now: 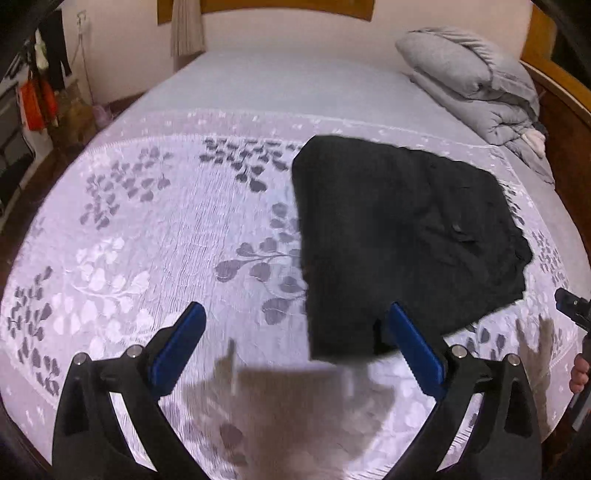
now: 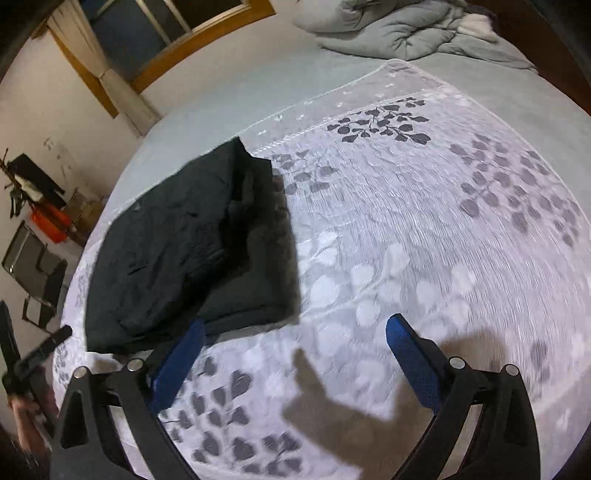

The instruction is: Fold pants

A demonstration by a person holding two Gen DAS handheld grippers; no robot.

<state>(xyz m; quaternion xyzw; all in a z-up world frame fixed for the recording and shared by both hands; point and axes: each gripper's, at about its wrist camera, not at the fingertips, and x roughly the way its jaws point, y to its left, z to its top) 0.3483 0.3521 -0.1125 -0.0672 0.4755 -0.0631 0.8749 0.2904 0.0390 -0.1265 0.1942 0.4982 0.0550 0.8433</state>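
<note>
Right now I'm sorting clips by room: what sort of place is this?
Most likely a bedroom: folded black pants lie on a bed with a wooden headboard, and a bundled grey duvet lies at its head.

Left wrist view: above the bed (image 1: 258,85), tilted down, facing the headboard (image 1: 288,5); pants (image 1: 399,236) right of centre, near.
Right wrist view: same height, tilted down; pants (image 2: 184,251) on its left.
Shared: pants, patterned bedspread (image 2: 406,221), grey duvet (image 1: 476,81).

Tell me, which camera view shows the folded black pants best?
The left wrist view: the pants lie nearly whole, only the near edge behind a finger. The right wrist view shows them off to the side.
</note>
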